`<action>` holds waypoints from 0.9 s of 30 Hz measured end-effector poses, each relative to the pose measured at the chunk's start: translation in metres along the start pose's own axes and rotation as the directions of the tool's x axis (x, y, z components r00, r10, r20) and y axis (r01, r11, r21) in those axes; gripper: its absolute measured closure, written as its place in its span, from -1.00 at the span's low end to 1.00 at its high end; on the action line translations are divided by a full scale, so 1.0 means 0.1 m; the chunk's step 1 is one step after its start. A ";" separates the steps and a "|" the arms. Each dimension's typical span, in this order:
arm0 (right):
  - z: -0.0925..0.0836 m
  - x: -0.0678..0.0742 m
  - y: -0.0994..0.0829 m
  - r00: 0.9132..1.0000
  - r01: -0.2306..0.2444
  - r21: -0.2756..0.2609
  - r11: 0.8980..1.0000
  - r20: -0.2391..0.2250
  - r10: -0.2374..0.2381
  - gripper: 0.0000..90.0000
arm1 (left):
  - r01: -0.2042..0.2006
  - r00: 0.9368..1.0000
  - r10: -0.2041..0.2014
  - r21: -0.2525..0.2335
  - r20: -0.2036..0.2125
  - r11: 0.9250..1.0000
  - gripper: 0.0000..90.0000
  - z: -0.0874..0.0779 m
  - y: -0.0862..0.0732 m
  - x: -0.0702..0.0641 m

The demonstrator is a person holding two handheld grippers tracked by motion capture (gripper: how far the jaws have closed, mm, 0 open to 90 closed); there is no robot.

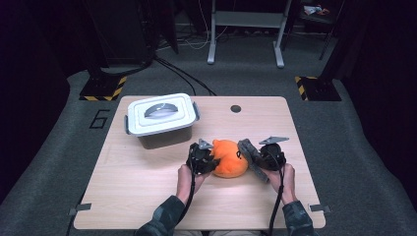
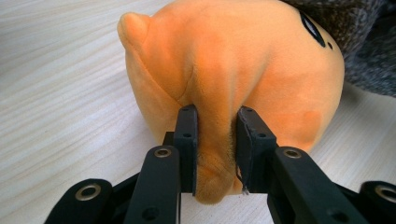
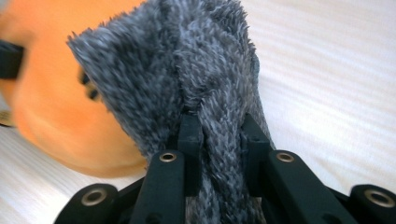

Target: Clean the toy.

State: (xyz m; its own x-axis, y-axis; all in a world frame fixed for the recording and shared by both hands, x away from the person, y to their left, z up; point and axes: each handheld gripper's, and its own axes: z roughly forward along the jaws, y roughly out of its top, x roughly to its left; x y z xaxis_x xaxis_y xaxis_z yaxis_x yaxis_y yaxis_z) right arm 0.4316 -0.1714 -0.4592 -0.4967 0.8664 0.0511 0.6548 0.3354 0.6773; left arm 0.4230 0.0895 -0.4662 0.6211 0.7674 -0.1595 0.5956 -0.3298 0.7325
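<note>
An orange plush toy [image 1: 229, 158] lies on the wooden table [image 1: 147, 187], between my two grippers. My left gripper [image 1: 202, 158] sits at its left side, shut on a pinched fold of the orange plush toy [image 2: 233, 70] between its pads. My right gripper [image 1: 260, 156] is at the toy's right, shut on a grey fuzzy cloth [image 3: 196, 79] that drapes against the orange plush toy [image 3: 51, 107]. The grey fuzzy cloth [image 1: 251, 157] runs down along the toy's right side. A corner of the grey cloth [image 2: 364, 42] shows behind the toy in the left gripper view.
A white lidded plastic box [image 1: 160, 118] stands at the table's back left. A small dark hole [image 1: 235, 108] marks the table's far edge. Beyond the table, grey carpet, cables and metal stand legs [image 1: 246, 29].
</note>
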 end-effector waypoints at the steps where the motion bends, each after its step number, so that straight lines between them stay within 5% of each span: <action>1: 0.02 -0.01 -0.02 1.000 -0.006 0.002 1.000 -0.007 0.006 0.67 | -0.001 1.000 0.001 0.000 0.001 1.000 0.59 0.00 0.00 0.00; 6: 0.06 -0.08 -0.08 0.999 -0.036 0.035 0.999 0.003 0.036 0.67 | -0.001 1.000 0.001 -0.001 0.000 1.000 0.59 0.00 0.00 0.00; 14: -0.28 -0.06 0.11 1.000 0.004 -0.062 0.998 0.005 -0.003 0.67 | -0.009 1.000 0.009 -0.002 0.004 1.000 0.59 -0.03 0.00 -0.01; 19: -0.37 0.20 0.35 0.997 0.075 -0.085 0.994 -0.024 -0.077 0.66 | -0.012 1.000 0.012 -0.002 0.003 1.000 0.59 -0.03 0.00 -0.02; 27: -0.19 0.61 0.62 0.983 0.167 -0.076 0.983 -0.057 -0.172 0.65 | -0.027 1.000 0.027 0.010 0.007 1.000 0.59 -0.04 0.01 -0.03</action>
State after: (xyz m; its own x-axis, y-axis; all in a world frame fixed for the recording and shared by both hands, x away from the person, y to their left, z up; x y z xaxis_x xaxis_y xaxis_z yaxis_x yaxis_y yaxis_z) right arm 0.4313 -0.1044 -0.4001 -0.6334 0.7734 -0.0244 0.5171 0.4466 0.7302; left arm 0.4199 0.0891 -0.4623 0.6401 0.7546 -0.1443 0.5837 -0.3556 0.7300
